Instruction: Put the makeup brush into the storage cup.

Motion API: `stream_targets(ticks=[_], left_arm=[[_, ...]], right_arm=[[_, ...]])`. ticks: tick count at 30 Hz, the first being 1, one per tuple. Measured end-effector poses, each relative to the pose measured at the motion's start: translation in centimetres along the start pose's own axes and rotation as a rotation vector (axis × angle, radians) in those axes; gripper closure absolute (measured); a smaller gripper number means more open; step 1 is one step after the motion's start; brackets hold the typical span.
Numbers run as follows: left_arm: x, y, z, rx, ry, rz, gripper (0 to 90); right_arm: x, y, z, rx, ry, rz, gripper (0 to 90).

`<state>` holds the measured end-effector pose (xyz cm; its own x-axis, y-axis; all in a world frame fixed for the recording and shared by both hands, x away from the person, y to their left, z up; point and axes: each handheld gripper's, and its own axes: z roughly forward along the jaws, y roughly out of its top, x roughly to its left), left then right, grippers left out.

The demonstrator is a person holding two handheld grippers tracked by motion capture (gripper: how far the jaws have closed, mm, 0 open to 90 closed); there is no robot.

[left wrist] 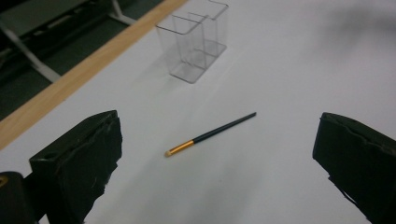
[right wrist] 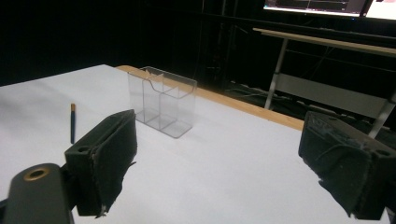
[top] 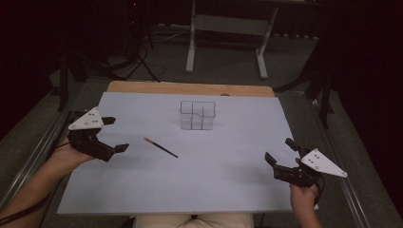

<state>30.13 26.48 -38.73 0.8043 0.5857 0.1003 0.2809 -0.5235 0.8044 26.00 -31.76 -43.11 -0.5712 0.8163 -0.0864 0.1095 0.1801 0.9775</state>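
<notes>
On the white sheet (top: 228, 175) that covers the table, we see a thin makeup brush (top: 160, 147) lying flat, with a black handle, a gold ferrule and a pale tip. It lies a little left of the middle, and its tip points to the far left. Farther away, near the middle of the sheet, stands a clear plastic organizer (top: 197, 115) with several upright compartments; all of them look empty.

We hold the left gripper (top: 112, 134) at the left edge of the sheet with its jaws wide apart and nothing between them. In the left gripper view the brush (left wrist: 210, 134) lies directly between the two jaws but farther off, so this gripper looks aimed at it. The right gripper (top: 280, 151) waits at the near right, also wide open and empty, well apart from the brush.

We judge that the work is at its start: the reach to the brush is the step in hand. The next move calls for bringing the left gripper down across the handle and closing on it low, because the brush is very thin and lies flat on the sheet.

Nothing stands between the left gripper and the brush. Beyond the table we see a wooden table edge (top: 190, 88) and the legs of a desk frame (top: 192, 42) on the dark floor.
</notes>
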Motion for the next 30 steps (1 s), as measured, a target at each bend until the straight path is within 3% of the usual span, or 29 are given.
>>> stream_targets(ticks=[14, 20, 30], left_arm=[[-0.1, 1.5, 2.7, 0.102, -0.054, 0.097, 2.3], [-0.1, 1.8, 4.5, 0.186, -0.064, 0.179, 2.3], [-0.5, 1.9, 6.9, 0.282, -0.111, 0.263, 2.5]], right_arm=[[0.0, -0.1, -0.3, -0.003, -0.011, 0.003, 11.7], [0.0, -0.2, -0.6, 0.003, -0.022, 0.003, 11.7], [0.0, -0.4, -0.8, 0.013, -0.022, 0.006, 11.7]])
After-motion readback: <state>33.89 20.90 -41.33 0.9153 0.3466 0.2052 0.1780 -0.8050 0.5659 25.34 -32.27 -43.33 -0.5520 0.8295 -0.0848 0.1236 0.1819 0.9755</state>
